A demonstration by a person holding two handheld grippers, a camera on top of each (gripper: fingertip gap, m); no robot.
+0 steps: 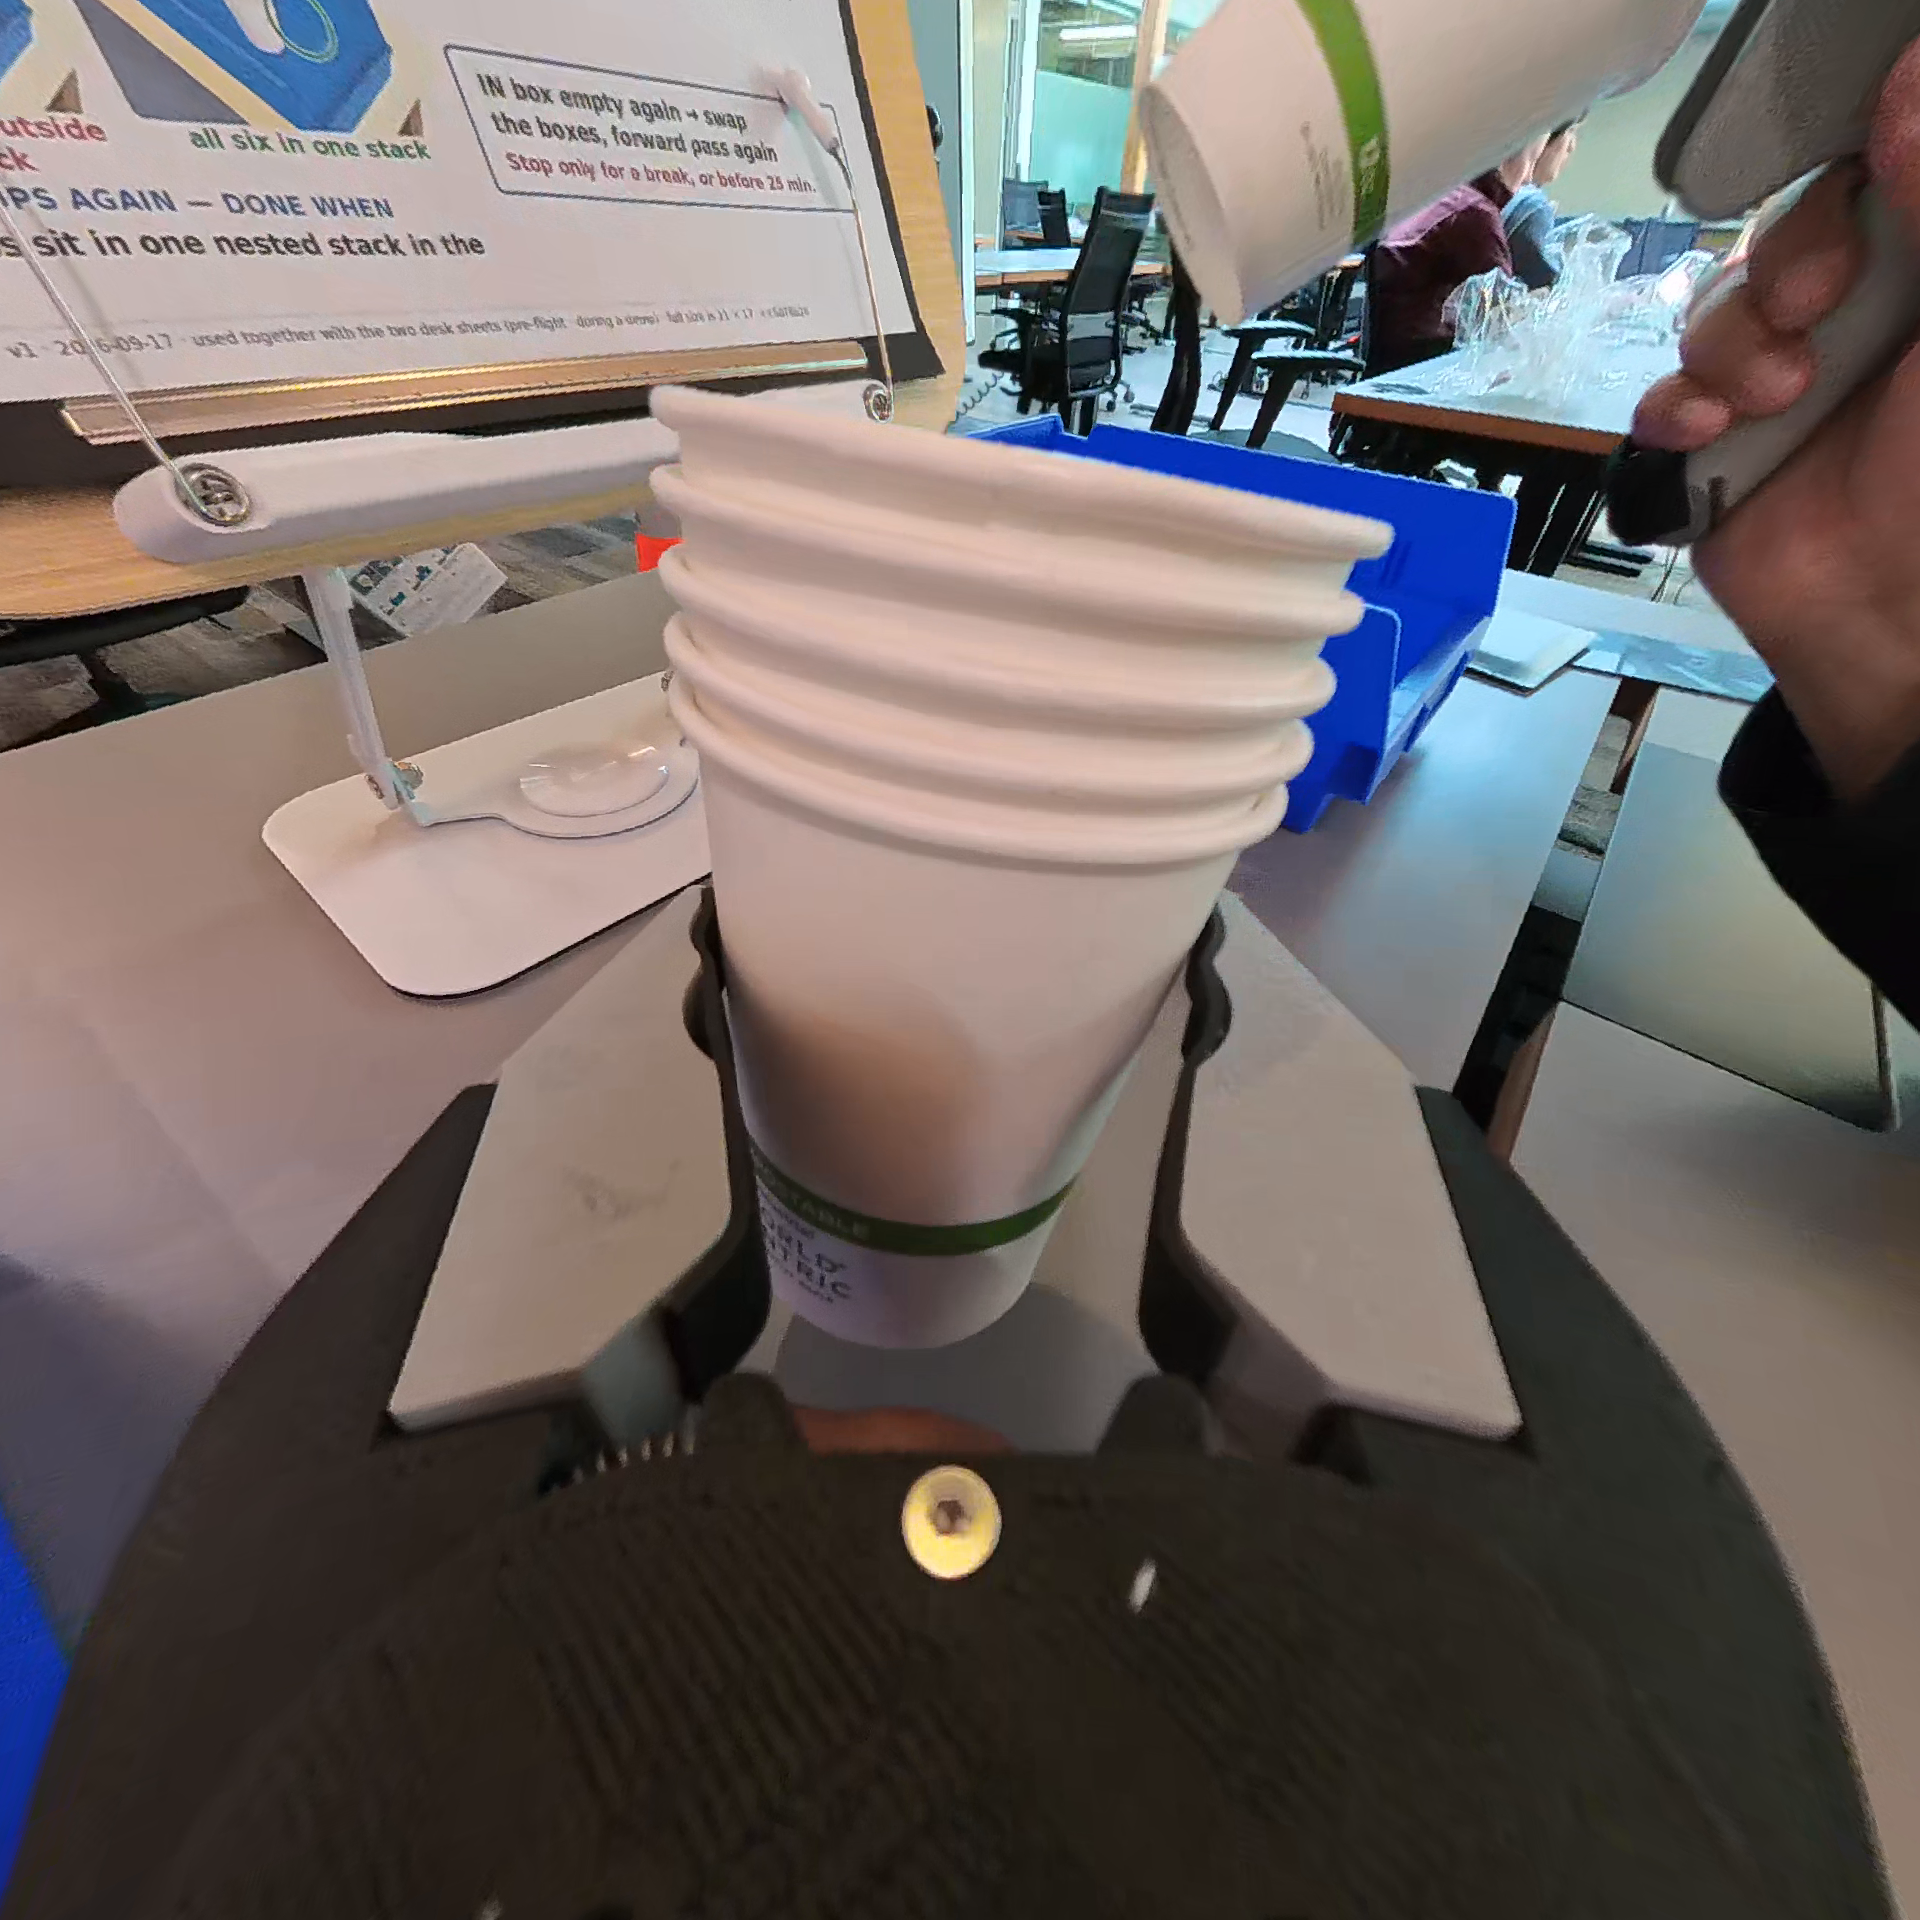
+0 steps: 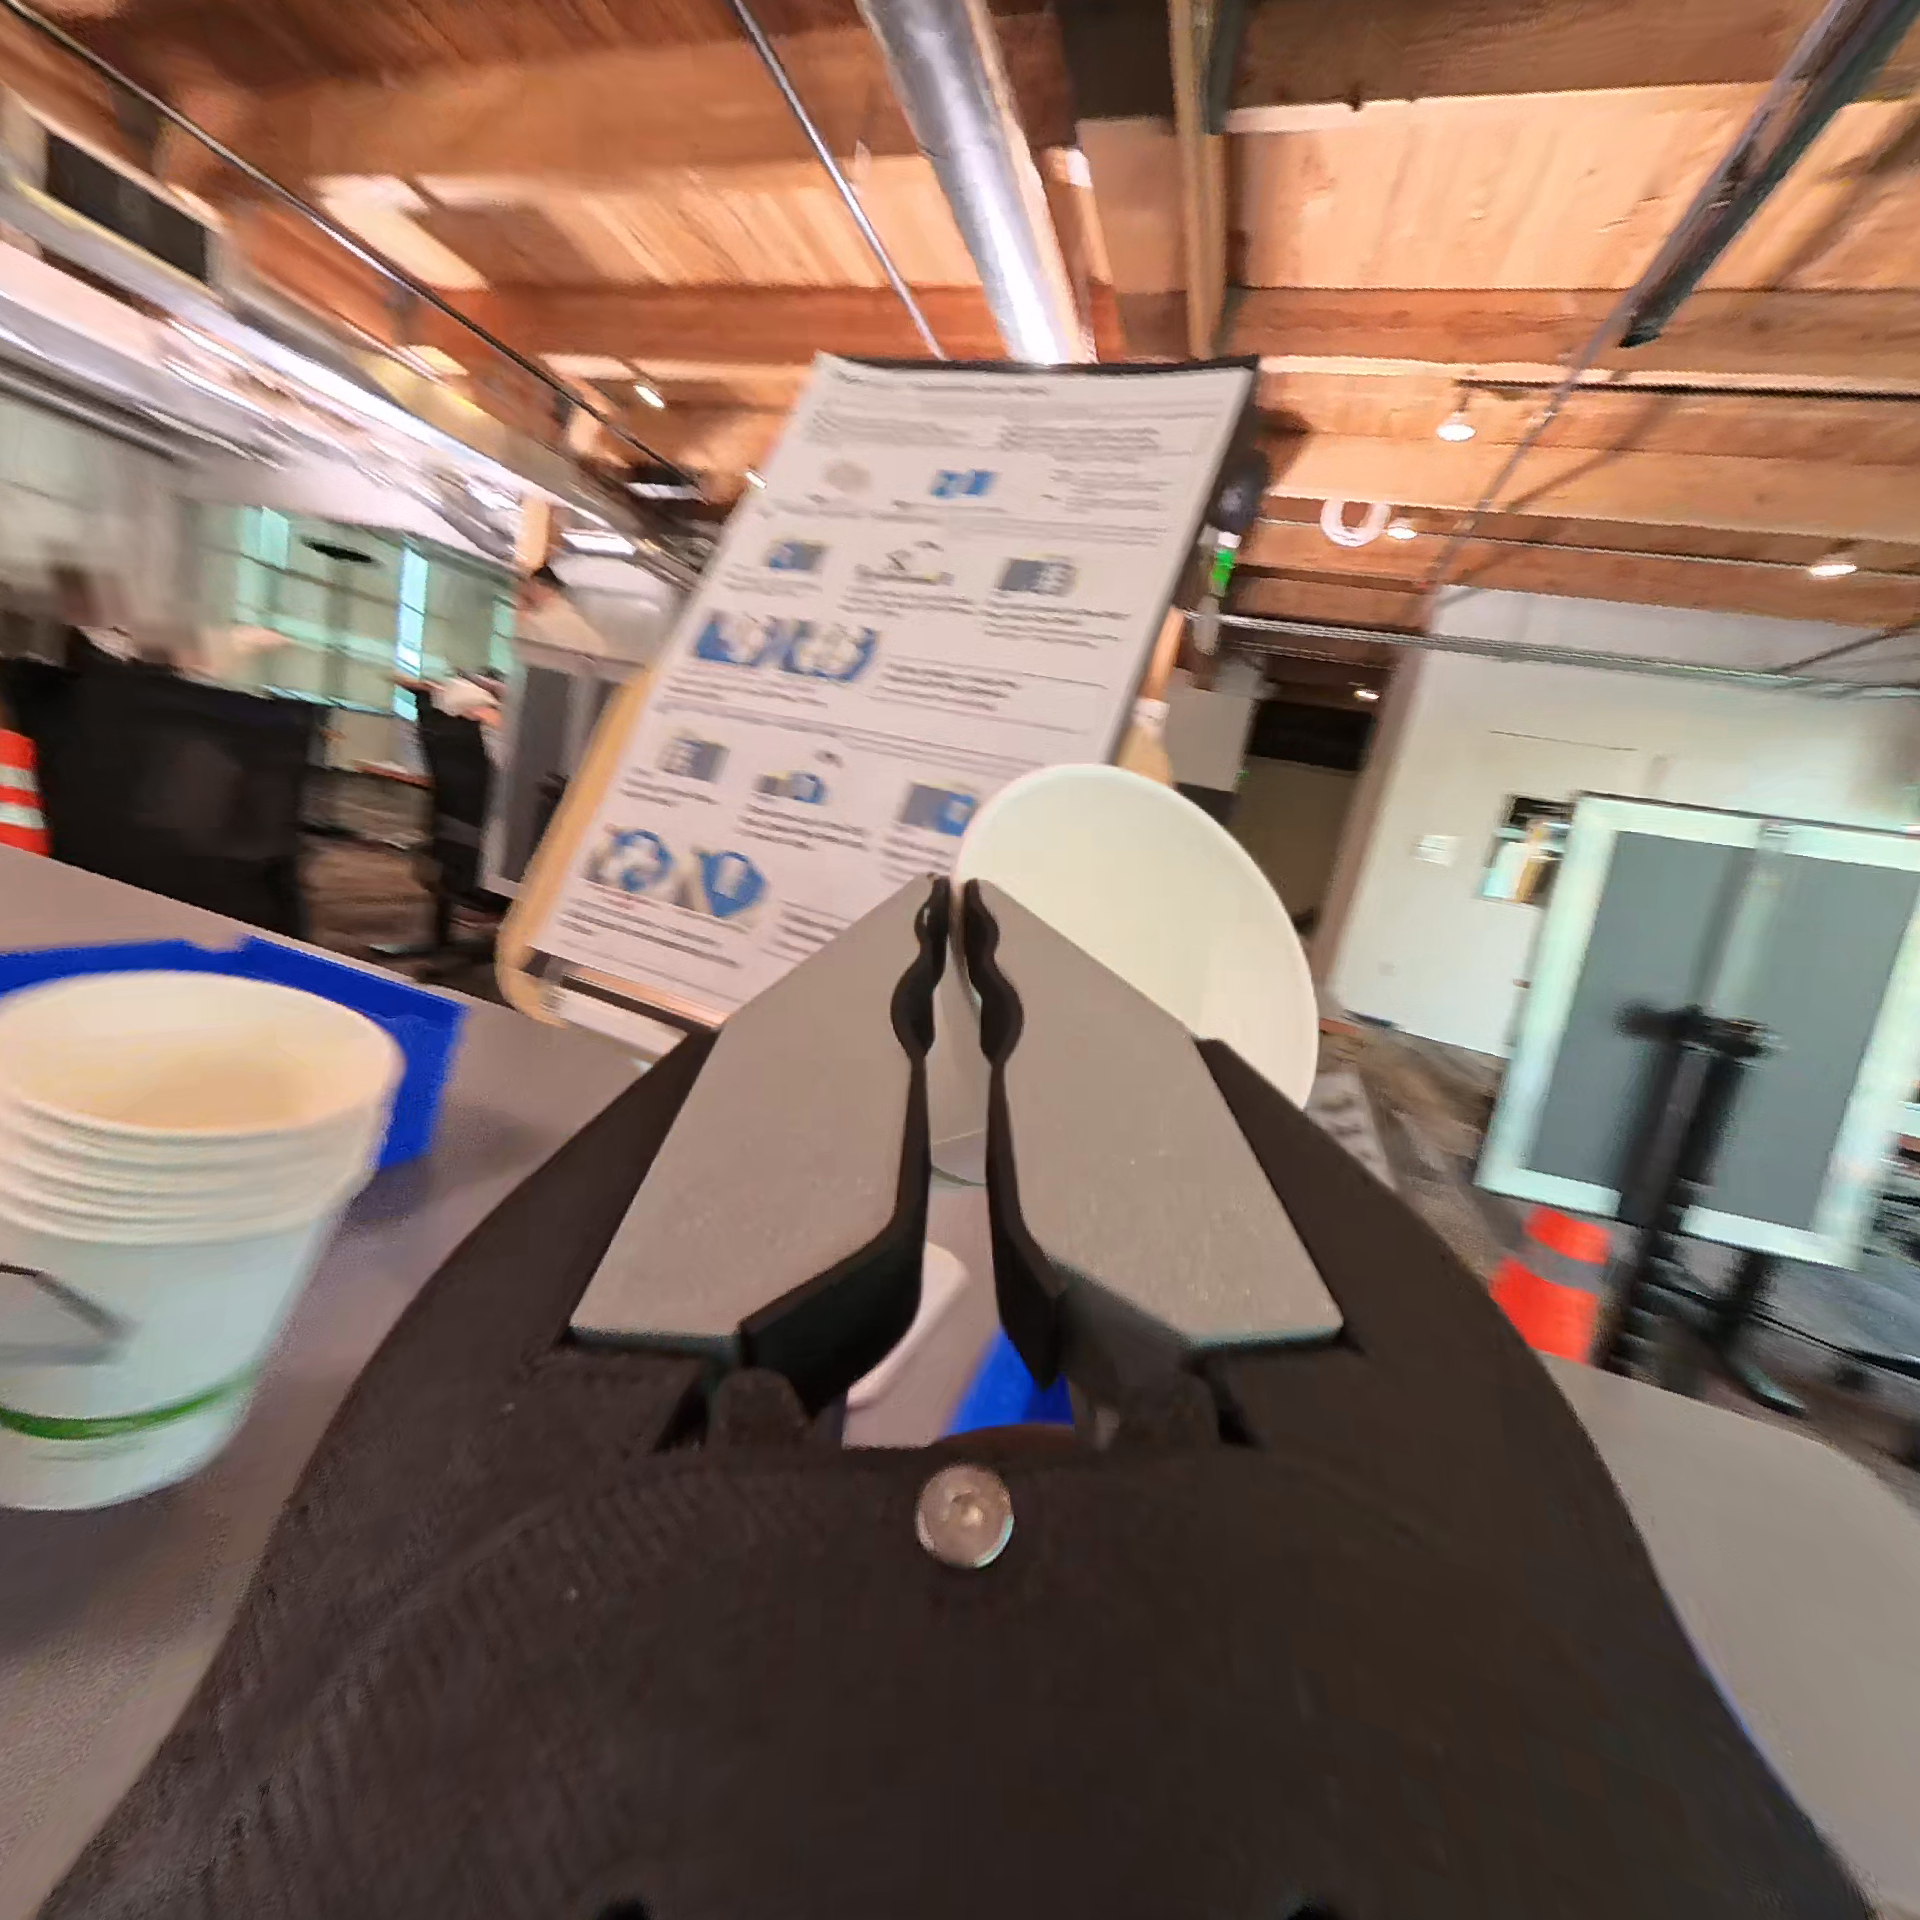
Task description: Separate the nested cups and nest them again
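Note:
A stack of several nested white paper cups with a green band [image 1: 966, 831] stands upright between the fingers of my left gripper [image 1: 956, 977], which is shut on its lower wall and holds it above the grey table. The stack also shows in the right wrist view [image 2: 177, 1195], low on the left. My right gripper [image 2: 954, 896] is shut on the wall of a single white cup [image 2: 1143, 935]. In the left wrist view this single cup [image 1: 1351, 145] hangs tilted, up and to the right of the stack, its bottom pointing down-left, apart from the stack.
A blue bin [image 1: 1403, 623] sits behind the stack, also seen in the right wrist view [image 2: 416, 1039]. An instruction sheet on a white stand [image 1: 416, 239] is at the back left, its base [image 1: 468, 894] on the grey table [image 1: 156, 987]. A person's hand [image 1: 1808, 436] holds the right gripper. One gripper's finger ends stand about 25 cm off the other's.

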